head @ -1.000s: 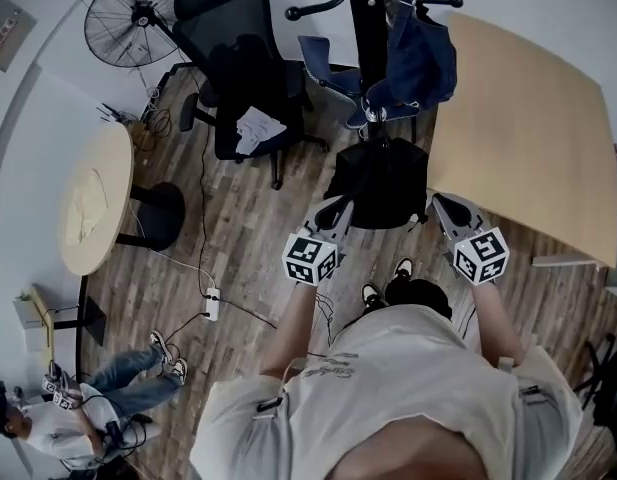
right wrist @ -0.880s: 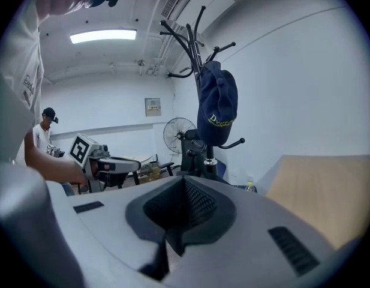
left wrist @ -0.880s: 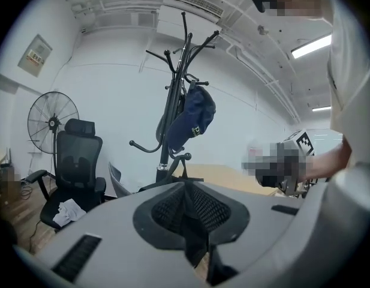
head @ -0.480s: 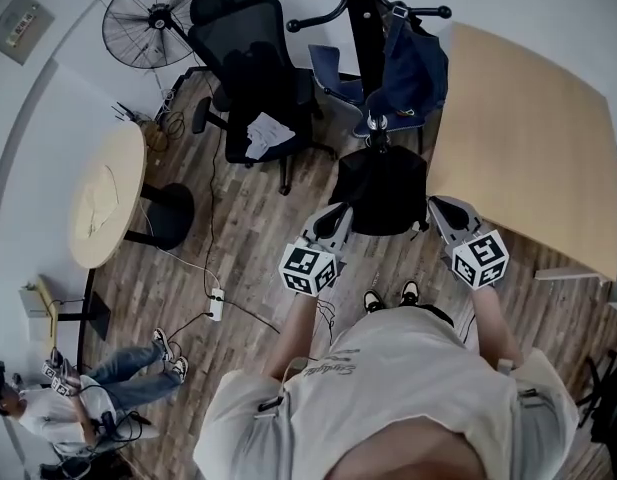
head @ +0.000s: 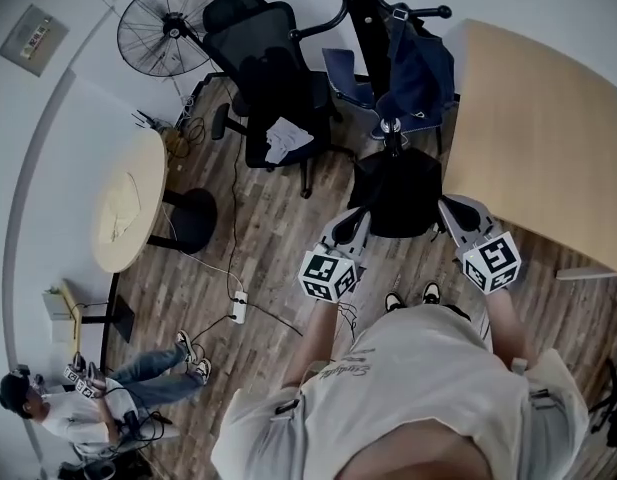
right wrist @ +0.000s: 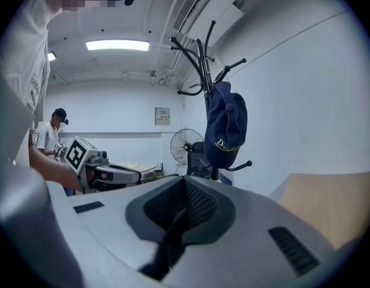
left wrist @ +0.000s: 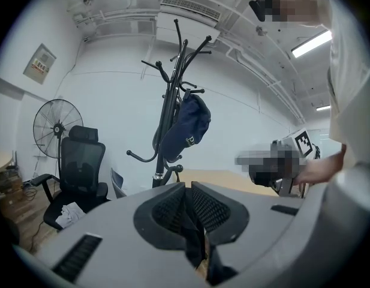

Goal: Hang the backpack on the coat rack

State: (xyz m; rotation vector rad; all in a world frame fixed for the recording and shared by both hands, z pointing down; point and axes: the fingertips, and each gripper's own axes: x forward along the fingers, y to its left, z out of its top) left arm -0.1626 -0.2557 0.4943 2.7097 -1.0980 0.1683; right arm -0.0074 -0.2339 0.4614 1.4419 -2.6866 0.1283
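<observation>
The left hand-held gripper (head: 360,220) has its jaws closed tight on a fold of dark strap, plain in its own view. The right hand-held gripper (head: 450,208) is shut the same way on a dark strap at the other side. The black backpack (head: 400,193) hangs between them, clear of the wooden floor (head: 278,238) and in front of the person's feet.

Over the last second both grippers have come up a little, together, and the backpack has risen with them. Neither grip has slipped or changed. The person's feet have also drawn side by side just behind the load, facing the coat rack (head: 366,18).

For the task, this looks like the lift stage: the backpack is carried and squared up to the rack but not yet hung. It sits low by the foot of the pole, well below the hooks. A dark blue bag (head: 418,68), as it appears, already hangs on one side of the rack. A bare arm with a knob (head: 443,11) sticks out just above it. The backpack will probably need much more height, and a strap opened out, before it can go over a hook.
</observation>
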